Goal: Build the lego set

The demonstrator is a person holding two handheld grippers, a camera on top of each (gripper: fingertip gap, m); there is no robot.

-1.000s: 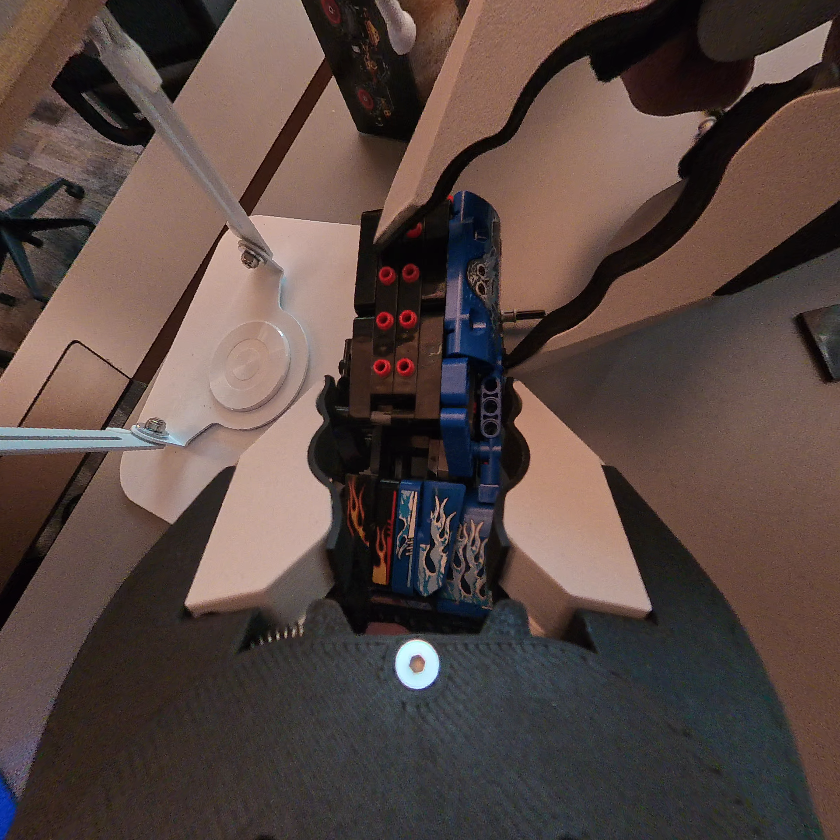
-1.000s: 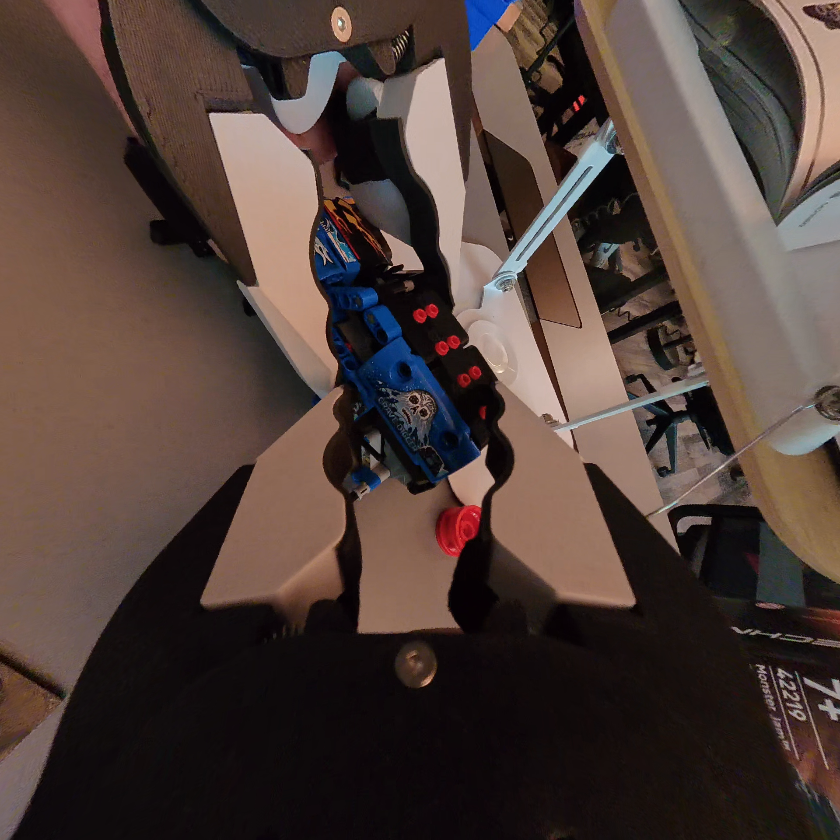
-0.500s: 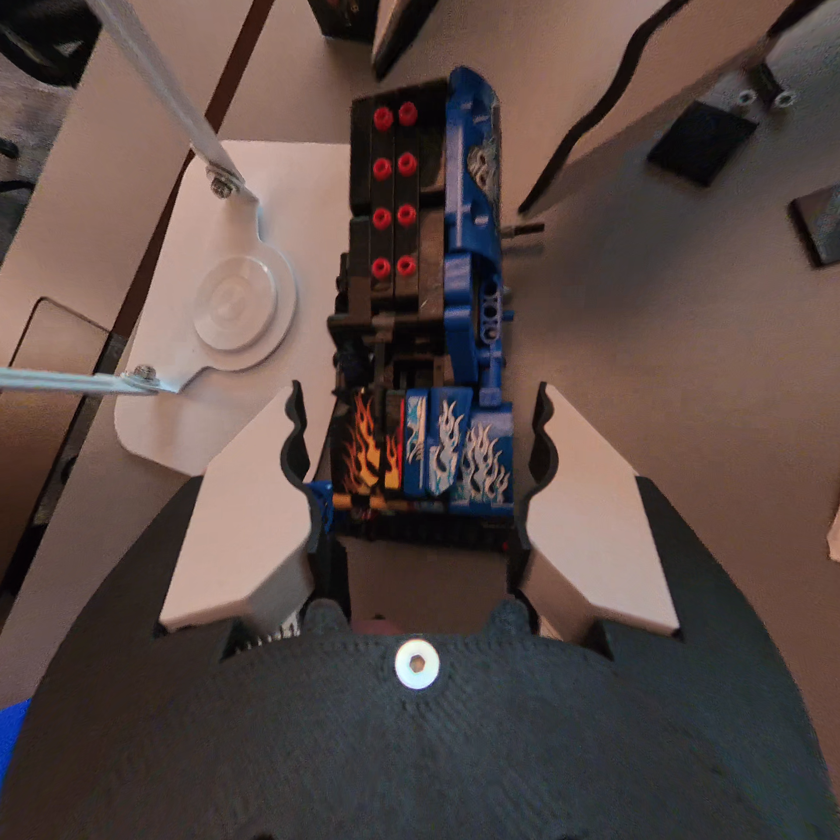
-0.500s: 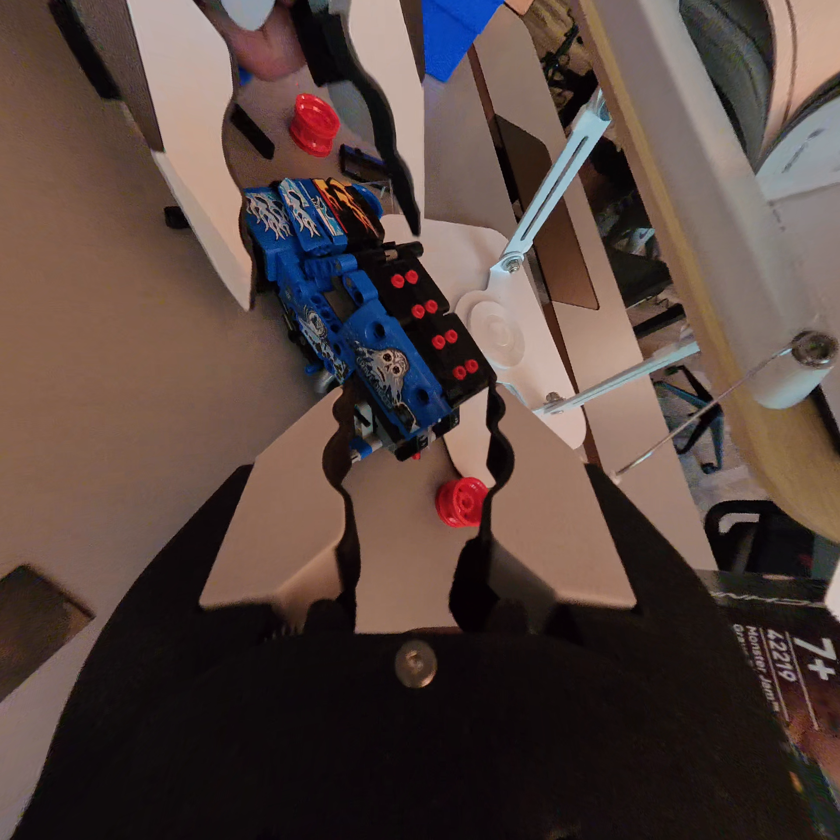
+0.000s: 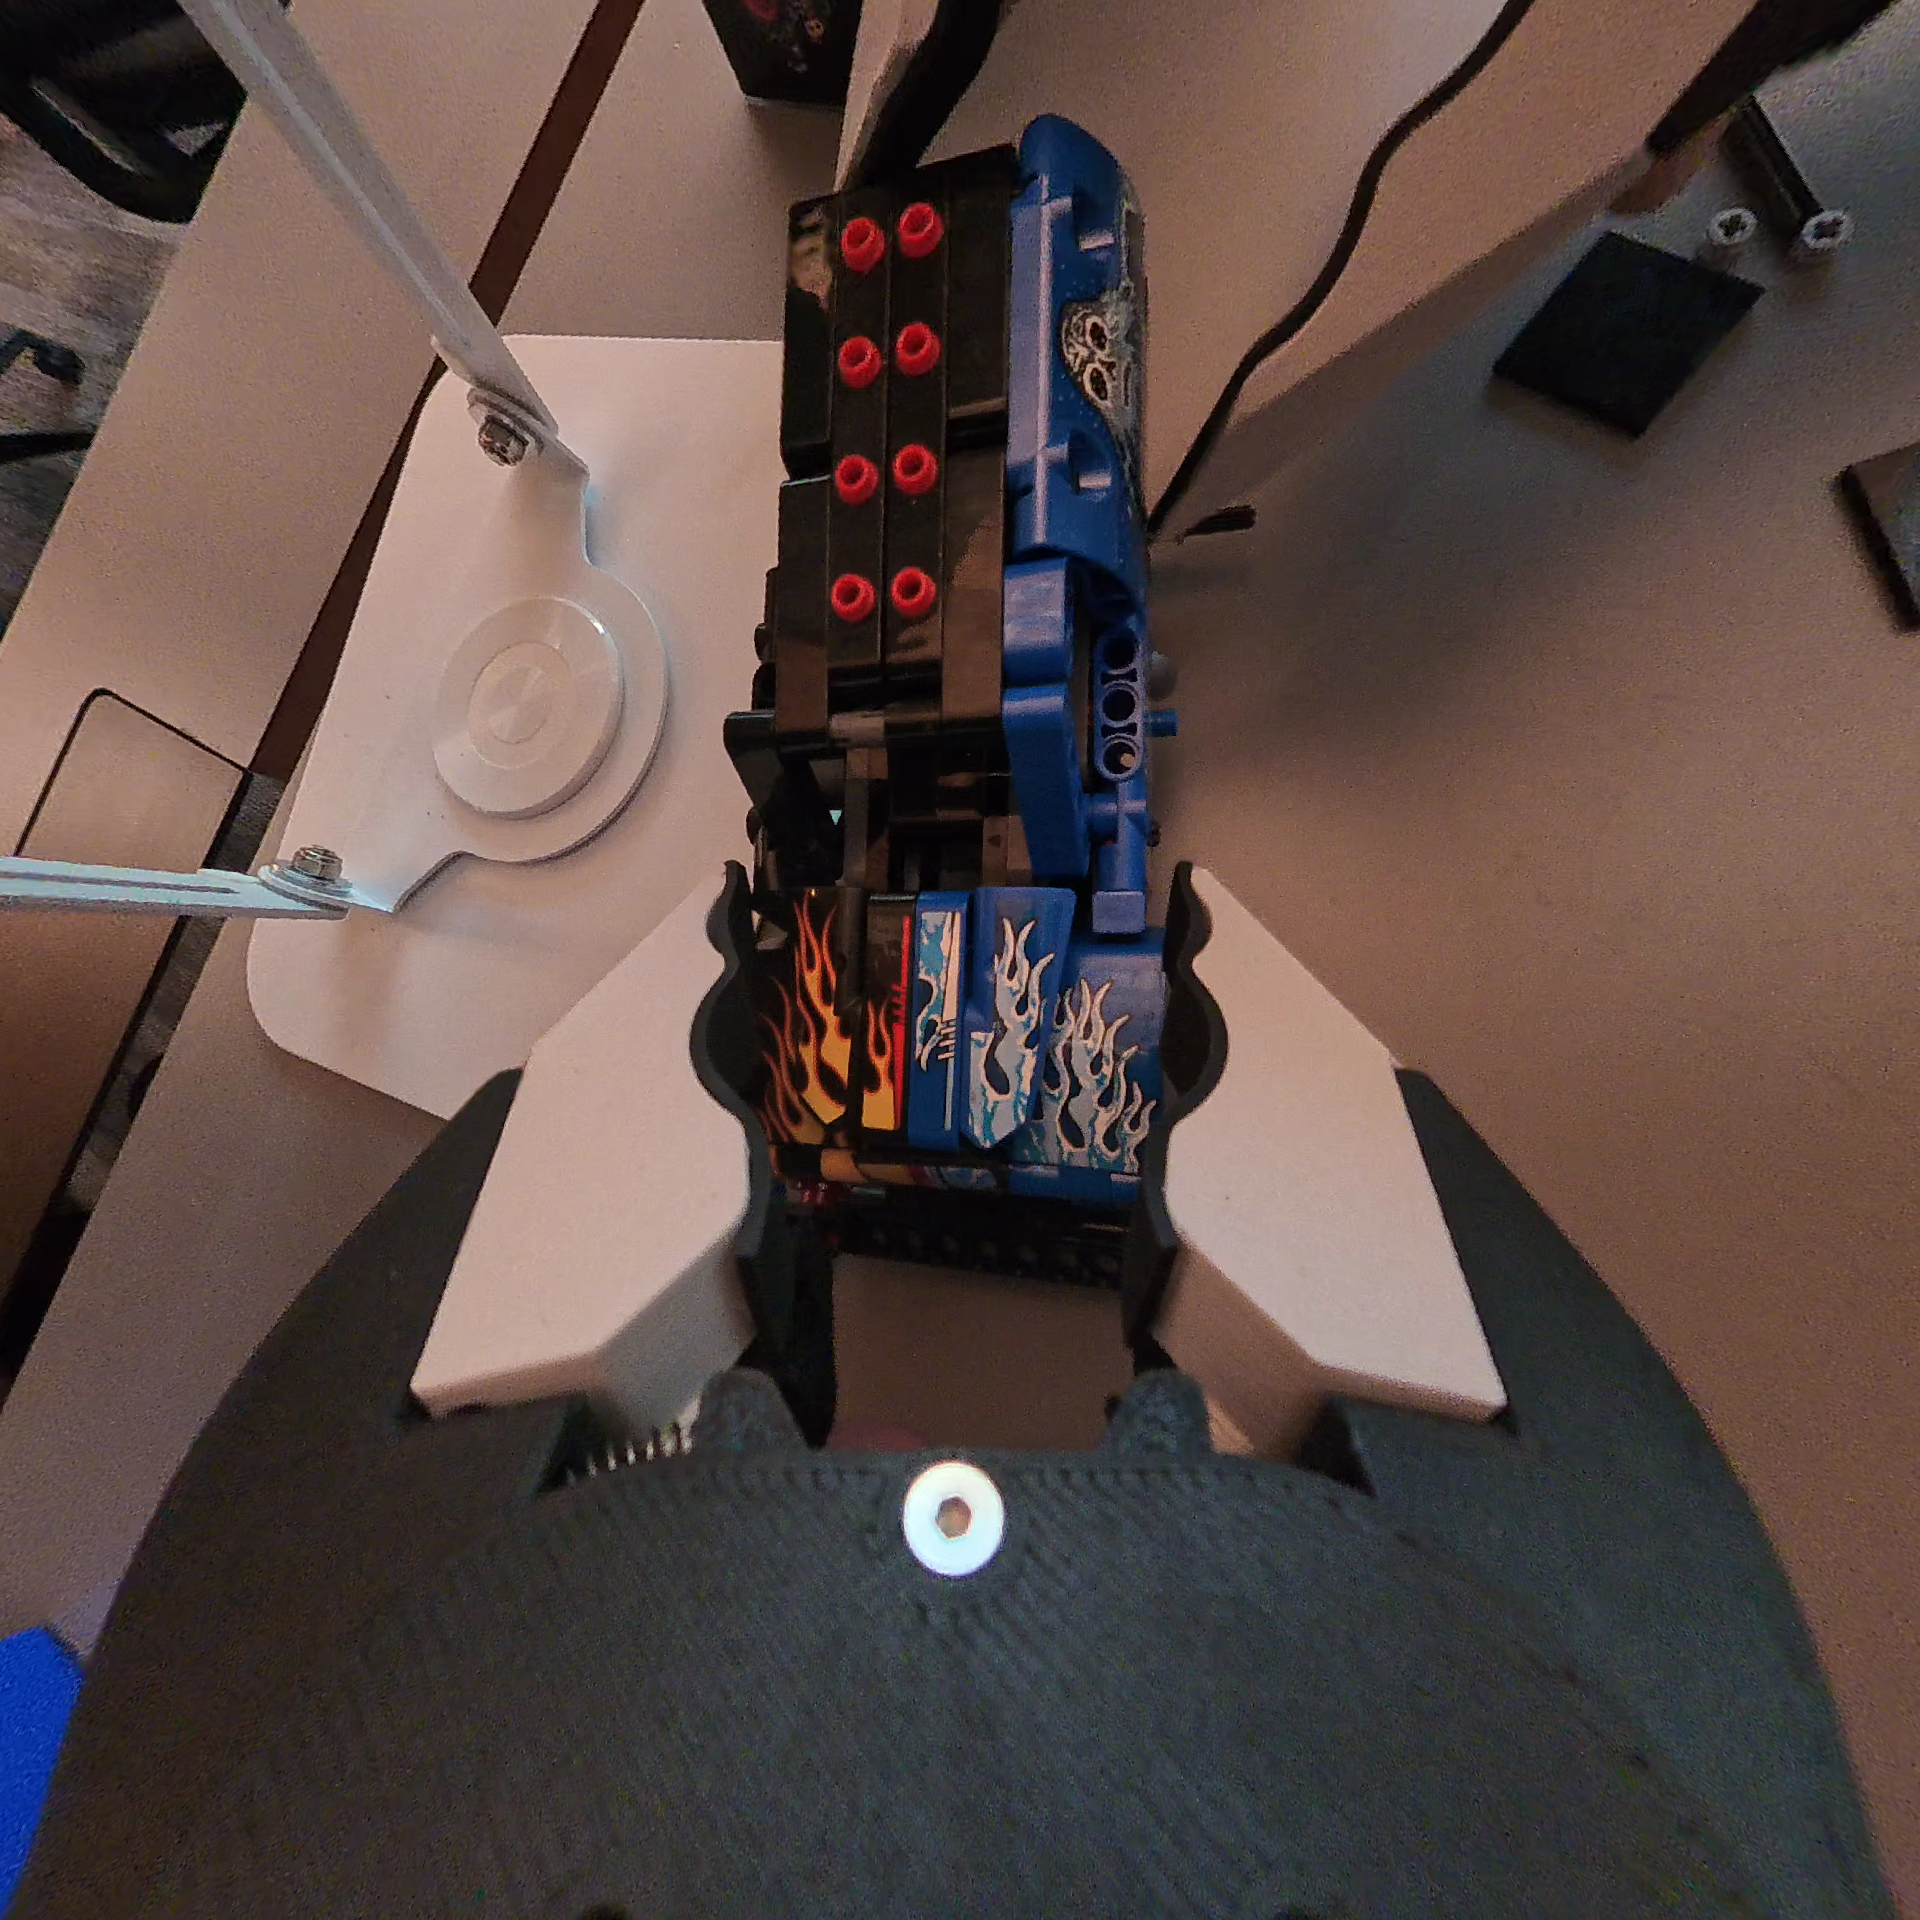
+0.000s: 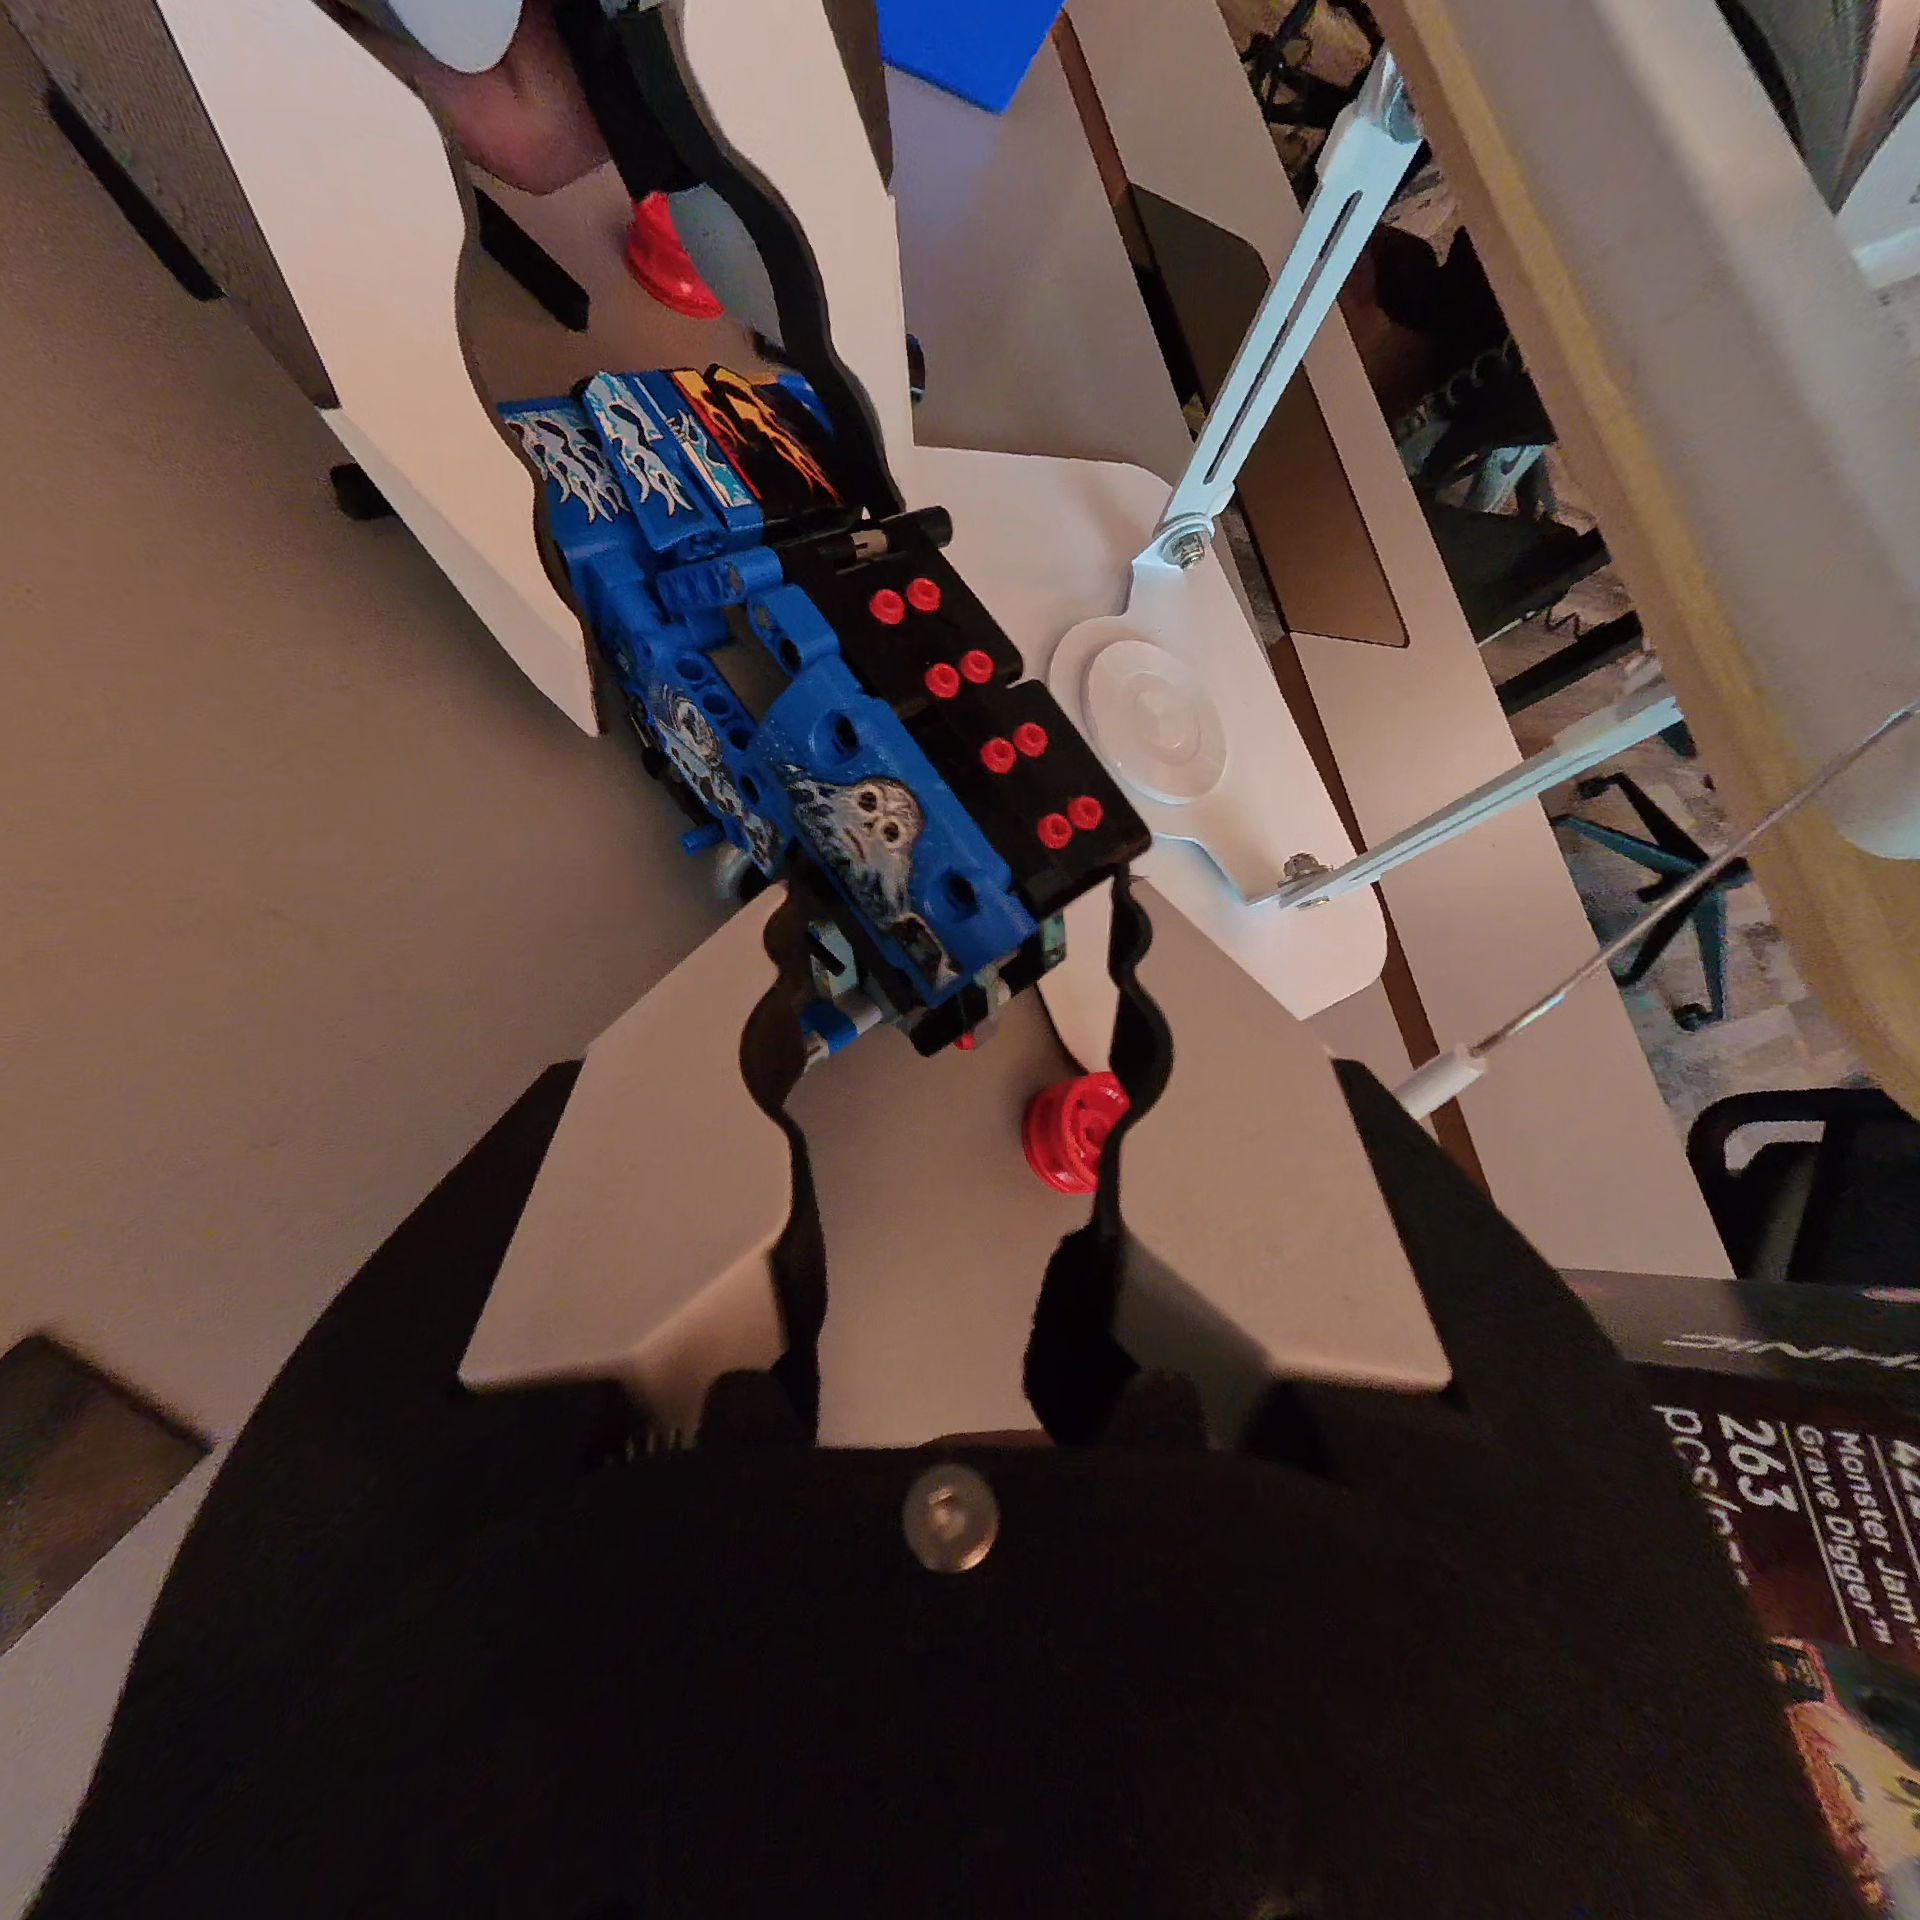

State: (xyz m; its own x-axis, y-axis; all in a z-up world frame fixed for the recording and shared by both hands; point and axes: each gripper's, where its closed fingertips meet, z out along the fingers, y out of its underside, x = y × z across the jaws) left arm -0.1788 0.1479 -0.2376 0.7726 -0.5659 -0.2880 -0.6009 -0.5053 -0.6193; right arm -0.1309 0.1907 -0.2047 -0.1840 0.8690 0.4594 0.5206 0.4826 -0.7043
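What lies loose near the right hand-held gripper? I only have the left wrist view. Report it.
Observer: A red wheel hub lies on the table, right against the inner edge of the right hand-held gripper's right finger.
Operator: Find me another one.
Observer: A second red hub lies past the flame-printed end of the lego model. It shows between the fingers of the left hand-held gripper, and one finger partly hides it.
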